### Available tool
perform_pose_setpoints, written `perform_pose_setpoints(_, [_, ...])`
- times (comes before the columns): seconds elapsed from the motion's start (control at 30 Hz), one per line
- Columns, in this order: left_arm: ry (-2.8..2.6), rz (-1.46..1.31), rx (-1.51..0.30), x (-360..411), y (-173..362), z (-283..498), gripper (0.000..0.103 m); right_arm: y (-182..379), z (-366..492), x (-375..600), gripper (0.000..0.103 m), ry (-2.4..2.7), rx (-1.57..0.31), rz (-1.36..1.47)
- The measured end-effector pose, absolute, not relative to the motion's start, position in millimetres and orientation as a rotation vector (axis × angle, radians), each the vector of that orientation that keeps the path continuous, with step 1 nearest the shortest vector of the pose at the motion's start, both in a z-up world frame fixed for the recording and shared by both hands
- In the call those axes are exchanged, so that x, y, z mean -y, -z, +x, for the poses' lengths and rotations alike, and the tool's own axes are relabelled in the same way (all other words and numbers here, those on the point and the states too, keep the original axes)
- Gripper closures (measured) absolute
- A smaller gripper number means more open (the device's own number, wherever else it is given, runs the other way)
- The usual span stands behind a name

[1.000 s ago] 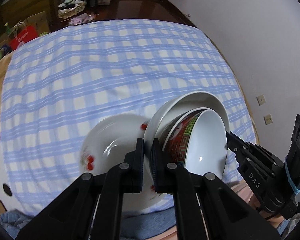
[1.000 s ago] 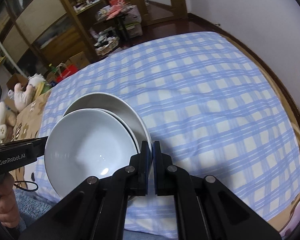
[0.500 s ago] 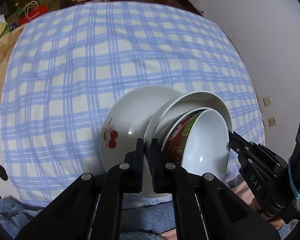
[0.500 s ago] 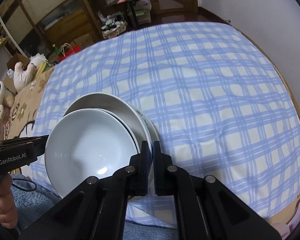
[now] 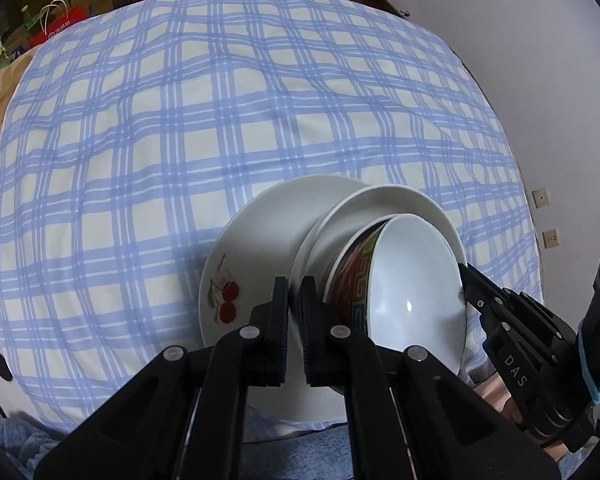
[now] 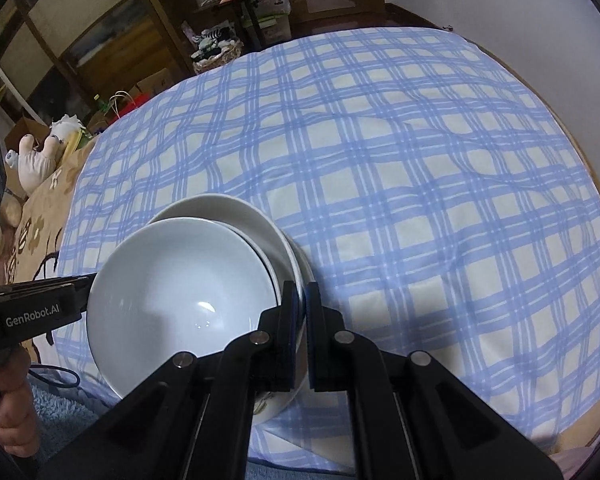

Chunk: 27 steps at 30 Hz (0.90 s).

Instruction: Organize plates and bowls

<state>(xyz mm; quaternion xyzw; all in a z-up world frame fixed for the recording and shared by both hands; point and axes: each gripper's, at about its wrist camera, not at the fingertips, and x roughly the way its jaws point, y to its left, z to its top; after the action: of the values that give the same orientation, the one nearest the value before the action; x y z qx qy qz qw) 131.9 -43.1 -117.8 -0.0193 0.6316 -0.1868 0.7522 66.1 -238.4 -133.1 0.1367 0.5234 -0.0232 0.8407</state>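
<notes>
While pinched nearly closed on the white plate [image 5: 384, 208] rim, left gripper [image 5: 295, 300] grips stack's near-left edge. Right gripper [image 6: 300, 304] likewise clamped narrow on opposite rim. Patterned bowl [image 5: 412, 280] nested in that plate, white inside, red-green band outside. Stack tilted over cherry-print plate [image 5: 252, 248], lying on blue checked bedspread [image 5: 180, 120]. Contact between stack and cherry plate unclear.

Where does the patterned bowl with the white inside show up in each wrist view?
Left wrist: patterned bowl, lower right of centre, tilted, nested in a white dish.
Right wrist: patterned bowl, lower left, only its white inside visible.
Shared landmark: blue checked cloth.
</notes>
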Motion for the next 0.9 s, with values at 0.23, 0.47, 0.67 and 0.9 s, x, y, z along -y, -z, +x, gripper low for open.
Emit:
perform_pose_setpoints(0.23, [0.391, 0.042, -1.366, 48, 117, 131, 0.090, 128, 65, 237, 0.097, 0.045, -1.099, 0.270])
perform_pose_setpoints(0.47, [0.384, 0.103, -1.353, 48, 116, 126, 0.081, 128, 63, 236, 0.097, 0.041, -1.111, 0.271])
perform_pose_setpoints(0.67, [0.370, 0.124, -1.354, 45, 115, 124, 0.074, 130, 62, 238, 0.097, 0.031, -1.129, 0.287])
perform_pose_setpoints(0.9, [0.335, 0.126, -1.377, 36, 116, 128, 0.057, 129, 64, 239, 0.097, 0.011, -1.156, 0.272])
